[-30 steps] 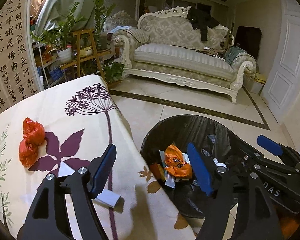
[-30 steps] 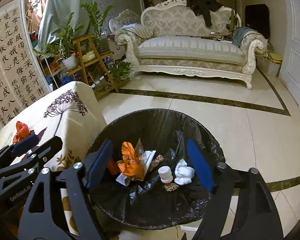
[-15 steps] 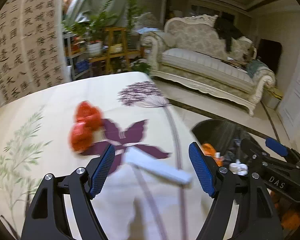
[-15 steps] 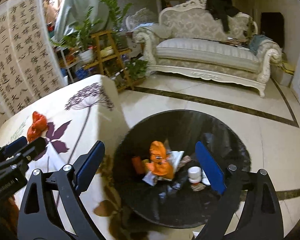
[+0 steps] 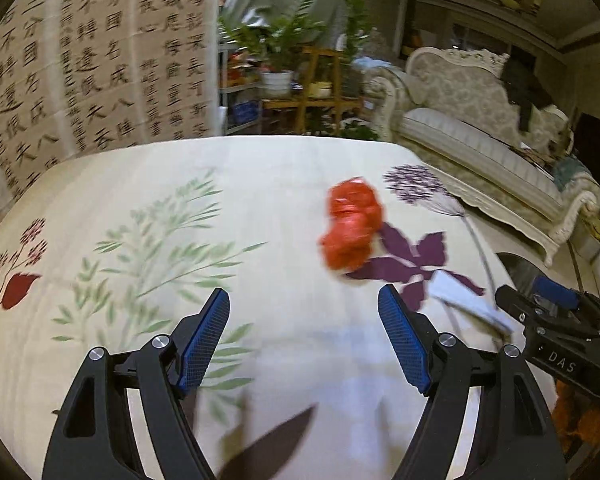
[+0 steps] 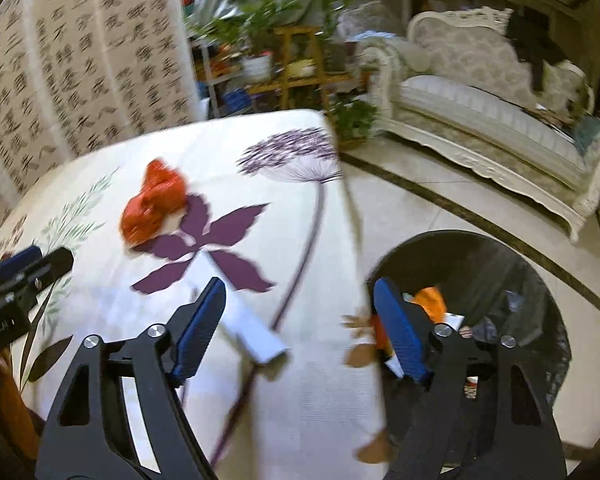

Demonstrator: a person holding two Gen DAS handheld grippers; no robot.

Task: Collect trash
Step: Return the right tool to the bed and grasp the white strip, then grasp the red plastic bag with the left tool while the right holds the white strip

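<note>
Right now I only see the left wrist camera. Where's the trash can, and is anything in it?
Observer: The bin, lined with a black bag, stands on the floor right beside the table.
Operator: Is there stuff inside?
Observer: Yes, an orange wrapper lies in it, next to a white scrap.
Operator: What's my right gripper doing?
Observer: The right gripper is over the table's edge with its jaws closing. The white paper strip lies between them, not pinched yet.
</note>
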